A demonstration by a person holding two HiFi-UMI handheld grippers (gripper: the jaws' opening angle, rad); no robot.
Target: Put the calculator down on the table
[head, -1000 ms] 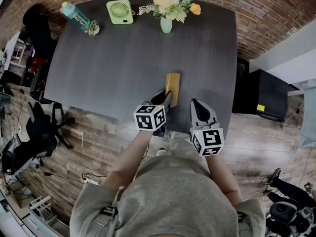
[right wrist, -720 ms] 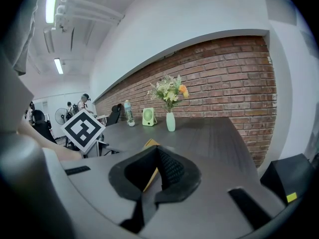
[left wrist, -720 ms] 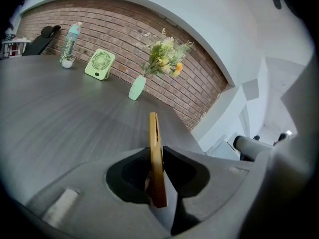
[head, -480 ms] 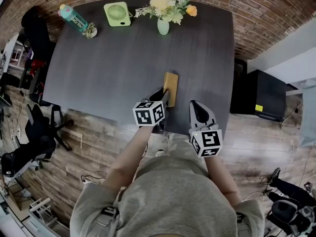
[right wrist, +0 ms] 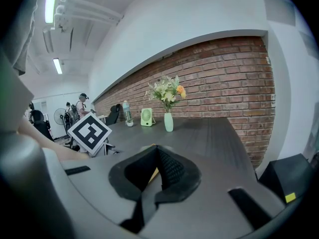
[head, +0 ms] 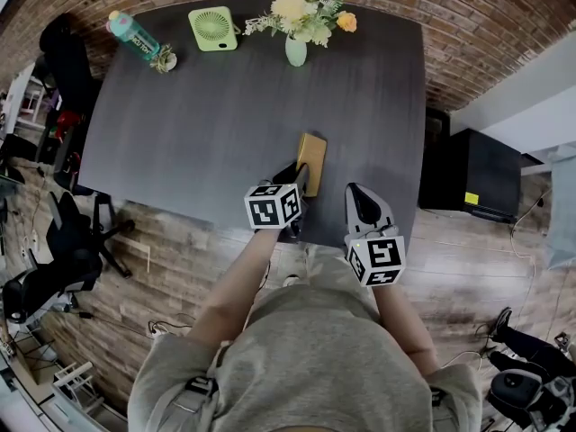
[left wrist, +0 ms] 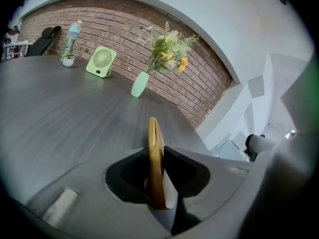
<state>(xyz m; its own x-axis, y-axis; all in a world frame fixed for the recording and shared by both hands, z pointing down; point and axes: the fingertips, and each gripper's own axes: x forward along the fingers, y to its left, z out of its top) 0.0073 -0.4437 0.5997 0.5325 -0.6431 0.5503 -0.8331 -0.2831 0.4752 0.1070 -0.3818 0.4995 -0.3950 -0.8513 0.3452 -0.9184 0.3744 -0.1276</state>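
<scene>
A slim yellow calculator hangs over the near part of the dark table, held by its near end in my left gripper. In the left gripper view the calculator stands edge-on, and the left gripper is shut on it. I cannot tell whether its far end touches the tabletop. My right gripper hovers just right of it at the table's front edge, jaws shut with nothing between them. In the right gripper view a yellow sliver of the calculator shows behind the jaws.
Along the table's far edge stand a green fan, a vase of flowers, a bottle and a small pot. A black cabinet sits right of the table, an office chair to the left.
</scene>
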